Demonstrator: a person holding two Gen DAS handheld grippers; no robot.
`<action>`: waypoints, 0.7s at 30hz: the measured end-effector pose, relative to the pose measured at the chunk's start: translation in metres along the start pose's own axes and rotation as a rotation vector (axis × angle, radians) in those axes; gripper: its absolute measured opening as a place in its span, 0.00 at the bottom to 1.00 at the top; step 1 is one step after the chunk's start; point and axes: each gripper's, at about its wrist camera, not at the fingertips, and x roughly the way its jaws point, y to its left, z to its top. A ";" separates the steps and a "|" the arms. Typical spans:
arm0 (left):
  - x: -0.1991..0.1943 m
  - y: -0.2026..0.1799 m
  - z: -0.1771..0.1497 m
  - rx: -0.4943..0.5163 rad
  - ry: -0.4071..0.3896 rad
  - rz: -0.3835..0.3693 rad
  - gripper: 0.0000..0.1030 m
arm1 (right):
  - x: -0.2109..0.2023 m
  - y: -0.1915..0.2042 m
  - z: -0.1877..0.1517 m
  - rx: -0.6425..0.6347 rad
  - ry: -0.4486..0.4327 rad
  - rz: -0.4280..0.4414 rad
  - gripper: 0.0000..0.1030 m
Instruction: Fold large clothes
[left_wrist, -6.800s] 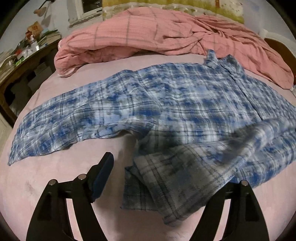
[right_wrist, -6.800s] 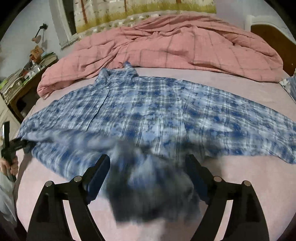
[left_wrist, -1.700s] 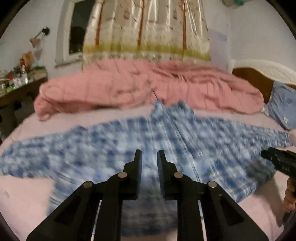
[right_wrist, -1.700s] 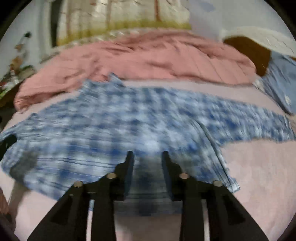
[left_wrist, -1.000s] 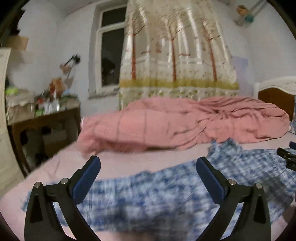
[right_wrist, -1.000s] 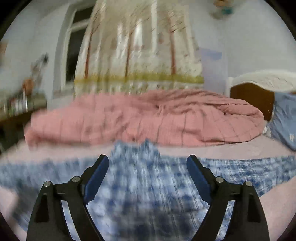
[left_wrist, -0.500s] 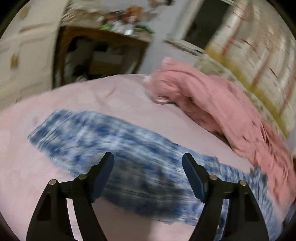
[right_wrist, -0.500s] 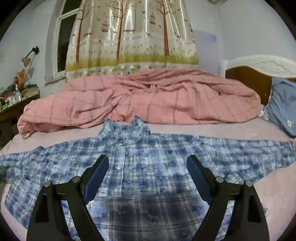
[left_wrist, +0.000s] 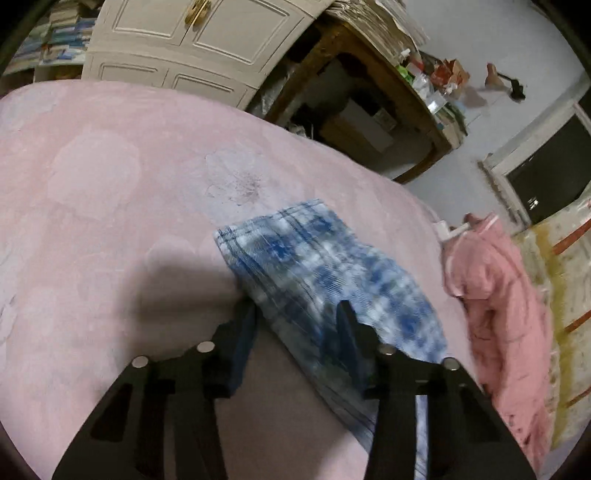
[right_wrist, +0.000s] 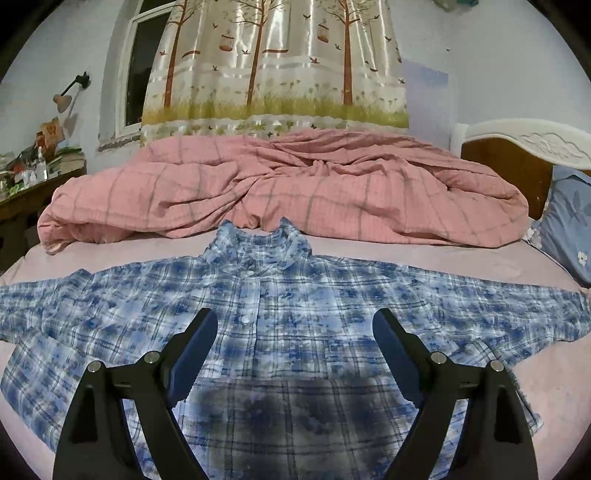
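Note:
A blue and white plaid shirt (right_wrist: 295, 317) lies spread flat on the pink bed sheet (right_wrist: 546, 373), collar toward the far side and both sleeves stretched out. My right gripper (right_wrist: 294, 328) hovers open and empty above the shirt's lower front. In the left wrist view the shirt's left sleeve (left_wrist: 314, 273) lies on the sheet with its cuff end pointing away. My left gripper (left_wrist: 295, 314) is open, low over the sleeve, with its jaws on either side of the sleeve's edge. The shirt's near hem is hidden behind my right gripper.
A rumpled pink checked duvet (right_wrist: 288, 184) is heaped along the far side of the bed. A blue pillow (right_wrist: 569, 225) and headboard (right_wrist: 517, 147) are at the right. A cluttered wooden desk (left_wrist: 369, 92) and white cabinet (left_wrist: 184, 40) stand past the bed's left edge (left_wrist: 258, 114).
My left gripper has swung left and dropped down onto the sleeve, its jaws narrower than half a second ago. My right gripper has stayed open and still over the shirt front.

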 end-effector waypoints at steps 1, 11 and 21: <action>0.000 -0.005 -0.003 0.019 -0.023 0.015 0.39 | 0.000 0.000 -0.001 0.003 0.002 -0.006 0.85; 0.009 -0.009 -0.002 0.145 0.015 0.002 0.05 | 0.007 -0.011 -0.031 0.006 0.102 0.033 0.85; -0.017 -0.026 -0.010 0.232 -0.062 -0.027 0.02 | -0.011 0.007 -0.017 -0.034 -0.006 0.008 0.85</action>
